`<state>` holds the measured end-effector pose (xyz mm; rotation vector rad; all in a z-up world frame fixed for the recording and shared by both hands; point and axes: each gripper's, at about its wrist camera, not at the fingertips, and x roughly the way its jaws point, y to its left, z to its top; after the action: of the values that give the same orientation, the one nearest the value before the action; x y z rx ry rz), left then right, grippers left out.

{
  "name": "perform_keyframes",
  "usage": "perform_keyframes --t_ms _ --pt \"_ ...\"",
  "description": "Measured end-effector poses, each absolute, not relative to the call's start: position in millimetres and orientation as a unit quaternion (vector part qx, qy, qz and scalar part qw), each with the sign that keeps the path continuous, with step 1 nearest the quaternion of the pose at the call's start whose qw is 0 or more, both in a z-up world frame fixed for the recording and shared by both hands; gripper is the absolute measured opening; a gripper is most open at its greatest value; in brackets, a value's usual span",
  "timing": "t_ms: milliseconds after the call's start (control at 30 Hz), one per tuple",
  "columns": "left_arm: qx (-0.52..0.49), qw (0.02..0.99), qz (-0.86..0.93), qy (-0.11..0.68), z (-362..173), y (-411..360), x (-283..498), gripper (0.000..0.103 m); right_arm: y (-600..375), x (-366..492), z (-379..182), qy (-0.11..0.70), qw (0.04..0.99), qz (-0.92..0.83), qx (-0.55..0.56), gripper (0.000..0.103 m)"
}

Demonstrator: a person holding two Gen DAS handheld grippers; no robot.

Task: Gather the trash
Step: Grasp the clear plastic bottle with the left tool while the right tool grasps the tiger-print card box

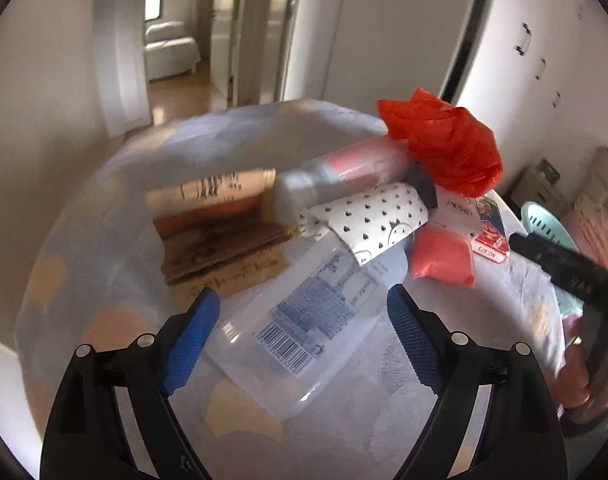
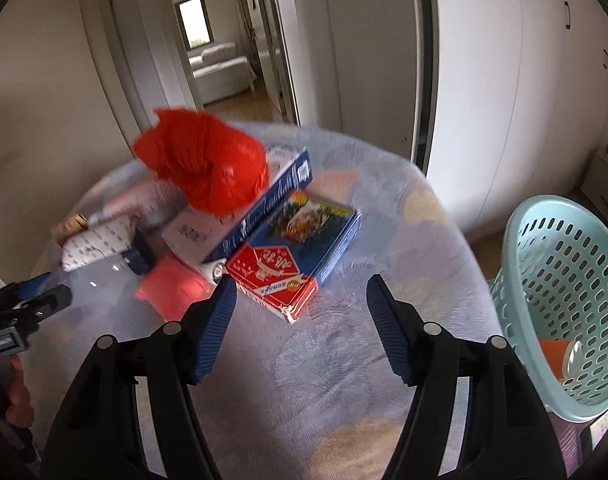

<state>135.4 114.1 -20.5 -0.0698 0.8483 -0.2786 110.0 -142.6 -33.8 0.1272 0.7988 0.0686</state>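
**Tongs wide over the trash pile**

The left tongs [image 1: 300,312] stood wide open, nothing gripped. The clear plastic bottle [image 1: 304,320] lay on the desk [image 1: 104,208] between the blue pads, touching neither that I could see. Its long axis ran from 7 o'clock to 1 o'clock, barcode label up; which end carried the cap could not be told. Across its far end lay the heart-print paper cup [image 1: 368,220] and a red-labelled bottle [image 1: 344,176], with the red plastic bag [image 1: 444,144] at 1 o'clock, a pink packet [image 1: 440,256] at 2 o'clock and folded brown cardboard [image 1: 220,232] at 11 o'clock.

The right tongs [image 2: 300,300] were part open and empty. The red carton [image 2: 276,280] lay just past the left pad at 11 o'clock, a blue box [image 2: 316,228] behind it. The teal basket [image 2: 560,280] stood off the desk at 3 o'clock.
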Motion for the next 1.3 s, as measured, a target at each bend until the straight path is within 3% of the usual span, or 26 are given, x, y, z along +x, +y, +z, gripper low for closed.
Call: perform_keyframes --t_ms 67,167,267,400,533,567,667,800,867,1167,1233,1300 --pt "-0.042 0.903 -0.142 0.404 -20 113 134 0.082 -137 118 -41 0.408 0.911 0.024 0.048 0.062" --pt "-0.025 0.902 -0.145 0.406 -20 103 132 0.077 -138 123 -49 0.431 0.901 0.026 0.053 0.035" --pt "-0.013 0.897 -0.162 0.411 -21 93 126 0.067 -150 121 -51 0.433 0.898 0.02 0.076 0.031" --pt "-0.01 0.883 -0.203 0.422 -21 82 109 0.055 -174 113 -50 0.427 0.899 -0.033 0.093 0.031" --pt "-0.003 0.881 -0.217 0.42 -20 70 95 0.066 -186 108 -42 0.407 0.903 -0.022 0.138 0.031" --pt "-0.001 0.884 -0.209 0.418 -21 67 95 0.067 -182 109 -40 0.404 0.904 -0.014 0.138 0.035" --pt "-0.011 0.885 -0.186 0.427 -29 62 103 0.067 -168 117 -37 0.406 0.904 -0.001 0.133 0.06" --pt "-0.016 0.885 -0.156 0.438 -35 55 115 0.065 -149 132 -36 0.405 0.908 -0.007 0.107 0.063" --pt "-0.015 0.885 -0.146 0.442 -37 53 119 0.055 -144 137 -39 0.412 0.905 -0.01 0.104 0.064" --pt "-0.044 0.886 -0.164 0.432 -32 53 109 0.054 -135 157 -49 0.434 0.896 -0.023 0.094 0.068" --pt "-0.047 0.886 -0.172 0.428 -30 53 103 0.054 -133 158 -51 0.435 0.896 -0.025 0.088 0.067" --pt "-0.052 0.885 -0.181 0.425 -27 52 98 0.054 -133 159 -49 0.435 0.896 -0.028 0.086 0.059"
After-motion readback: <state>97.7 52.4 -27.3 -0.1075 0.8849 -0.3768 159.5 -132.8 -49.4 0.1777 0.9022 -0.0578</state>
